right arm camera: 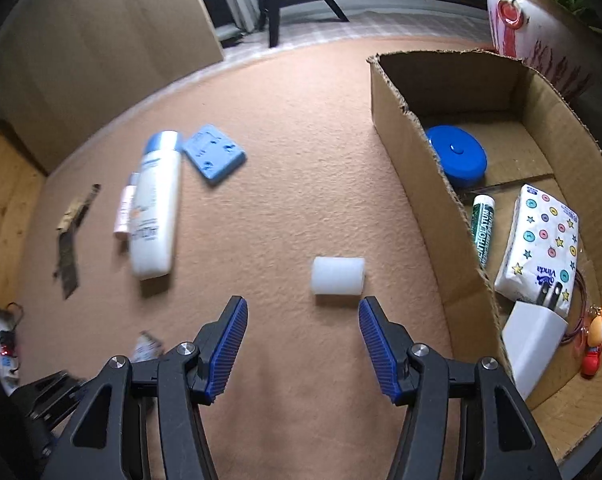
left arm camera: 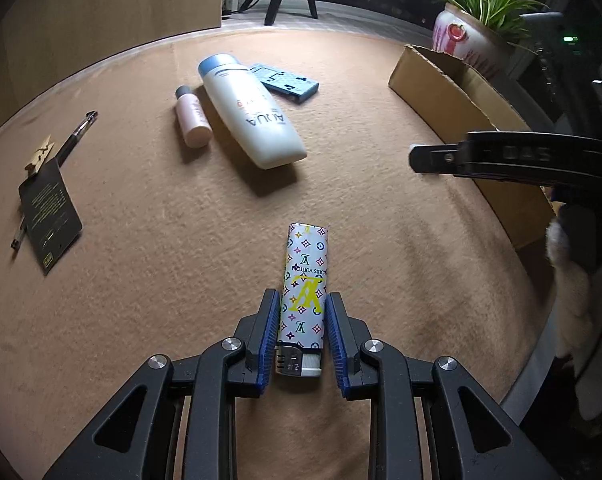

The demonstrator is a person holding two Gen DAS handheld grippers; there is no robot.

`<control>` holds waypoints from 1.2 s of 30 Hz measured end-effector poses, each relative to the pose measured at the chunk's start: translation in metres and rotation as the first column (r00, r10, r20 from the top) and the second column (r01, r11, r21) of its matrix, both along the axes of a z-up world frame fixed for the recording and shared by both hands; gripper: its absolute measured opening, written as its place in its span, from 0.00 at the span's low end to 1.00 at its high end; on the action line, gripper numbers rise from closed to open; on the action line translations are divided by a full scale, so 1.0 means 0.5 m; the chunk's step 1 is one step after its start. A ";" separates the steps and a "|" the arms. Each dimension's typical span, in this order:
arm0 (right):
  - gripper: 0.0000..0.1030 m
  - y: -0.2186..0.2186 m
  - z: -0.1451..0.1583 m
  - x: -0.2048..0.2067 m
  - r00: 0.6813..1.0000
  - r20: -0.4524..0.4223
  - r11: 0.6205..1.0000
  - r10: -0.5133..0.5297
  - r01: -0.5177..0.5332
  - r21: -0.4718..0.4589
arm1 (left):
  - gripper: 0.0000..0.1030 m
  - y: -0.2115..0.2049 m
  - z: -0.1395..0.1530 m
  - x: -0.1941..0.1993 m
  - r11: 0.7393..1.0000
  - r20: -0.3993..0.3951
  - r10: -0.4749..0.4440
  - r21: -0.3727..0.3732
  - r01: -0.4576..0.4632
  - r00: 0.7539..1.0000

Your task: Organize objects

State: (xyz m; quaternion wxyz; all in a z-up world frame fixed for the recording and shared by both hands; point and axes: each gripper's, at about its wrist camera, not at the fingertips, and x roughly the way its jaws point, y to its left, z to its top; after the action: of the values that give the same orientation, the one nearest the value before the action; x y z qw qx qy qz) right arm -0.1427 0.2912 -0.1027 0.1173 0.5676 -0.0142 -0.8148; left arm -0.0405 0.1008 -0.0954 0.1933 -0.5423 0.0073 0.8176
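My left gripper (left arm camera: 303, 296) is shut on a white lighter (left arm camera: 305, 284) with a coloured monogram print; its blue pads press both long sides and its metal head points back toward the camera. My right gripper (right arm camera: 303, 300) stands open above the tan table cover, with nothing between its fingers. A short white cylinder (right arm camera: 337, 276) lies on its side just beyond its right fingertip (right arm camera: 367, 308). An open cardboard box (right arm camera: 413, 184) stands at the right and holds a blue round tin (right arm camera: 457, 156), a green tube (right arm camera: 483, 228), a tissue pack (right arm camera: 537, 248) and a white charger (right arm camera: 533, 344).
A white bottle (left arm camera: 253, 116), a small pink bottle (left arm camera: 193, 120) and a flat blue case (left arm camera: 285, 82) lie together at the back. A pen (left arm camera: 77, 136) and a dark clipped card (left arm camera: 51, 216) lie at the left. A potted plant (left arm camera: 465, 40) stands behind the box (left arm camera: 453, 108).
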 end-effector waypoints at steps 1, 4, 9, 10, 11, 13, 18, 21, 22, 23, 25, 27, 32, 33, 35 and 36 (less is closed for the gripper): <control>0.53 -0.005 -0.008 -0.004 1.000 0.003 1.000 -0.004 0.004 0.015 | 0.25 -0.002 0.000 0.002 1.000 -0.001 -0.001 0.001 0.001 1.000; 0.53 -0.014 -0.014 -0.006 1.000 -0.016 0.999 -0.007 0.008 0.042 | 0.25 -0.004 -0.002 0.000 1.000 -0.001 -0.001 0.005 0.001 1.000; 0.46 -0.018 -0.014 -0.002 1.000 -0.029 0.998 0.006 -0.004 0.061 | 0.25 -0.006 -0.001 -0.002 1.000 0.001 0.001 0.014 -0.001 1.000; 0.38 -0.017 -0.013 0.001 0.999 -0.035 0.998 0.013 -0.011 0.066 | 0.25 -0.007 0.000 -0.002 1.000 0.001 0.001 0.015 -0.001 1.000; 0.34 -0.018 -0.013 0.003 0.999 -0.039 0.998 0.020 -0.018 0.068 | 0.25 -0.008 0.000 -0.001 1.000 0.001 0.003 0.016 -0.003 1.000; 0.21 -0.015 -0.012 0.007 0.999 -0.040 0.997 0.030 -0.027 0.067 | 0.25 -0.007 0.000 -0.001 1.000 0.001 0.007 0.017 -0.007 1.000; 0.04 -0.007 -0.011 0.024 0.998 -0.022 0.998 0.055 -0.055 0.018 | 0.24 0.000 0.000 -0.011 1.000 0.001 0.019 0.020 -0.019 1.000; 0.03 0.008 -0.007 0.035 0.998 -0.003 0.998 0.058 -0.058 -0.034 | 0.24 0.000 0.002 -0.011 0.999 0.008 0.026 0.037 -0.026 1.000; 0.03 0.013 -0.005 0.039 0.998 -0.006 0.997 0.058 -0.059 -0.046 | 0.24 -0.002 0.003 -0.009 0.999 0.012 0.026 0.043 -0.027 1.000; 0.03 0.019 -0.004 0.042 0.998 -0.006 0.997 0.055 -0.055 -0.049 | 0.24 -0.001 0.004 -0.009 0.998 0.014 0.028 0.049 -0.029 0.999; 0.03 0.025 -0.002 0.043 0.999 -0.007 0.997 0.054 -0.054 -0.055 | 0.24 0.005 0.003 -0.008 0.998 0.016 0.027 0.051 -0.028 1.000; 0.02 0.029 0.002 0.042 0.998 -0.014 0.997 0.053 -0.054 -0.060 | 0.24 0.005 0.003 -0.009 0.998 0.014 0.027 0.049 -0.028 1.000; 0.13 0.017 0.024 0.029 0.995 -0.055 0.996 0.080 -0.082 -0.042 | 0.24 0.005 0.003 -0.007 0.998 0.020 0.032 0.055 -0.033 0.999; 0.26 0.015 0.026 0.024 0.995 -0.064 0.996 0.080 -0.082 -0.029 | 0.24 0.005 0.002 -0.009 0.998 0.021 0.032 0.055 -0.033 0.999; 0.30 0.007 0.032 0.015 0.993 -0.092 0.997 0.079 -0.080 -0.011 | 0.24 0.005 0.003 -0.009 0.998 0.023 0.034 0.057 -0.035 0.999; 0.30 0.003 0.031 0.007 0.992 -0.096 0.996 0.086 -0.087 -0.006 | 0.24 0.005 0.003 -0.009 0.998 0.024 0.035 0.058 -0.037 0.999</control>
State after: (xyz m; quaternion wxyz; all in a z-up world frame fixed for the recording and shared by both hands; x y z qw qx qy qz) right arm -0.1389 0.2927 -0.0872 0.1560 0.5274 0.0117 -0.8351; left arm -0.0452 0.1031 -0.0940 0.1944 -0.5459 -0.0287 0.8145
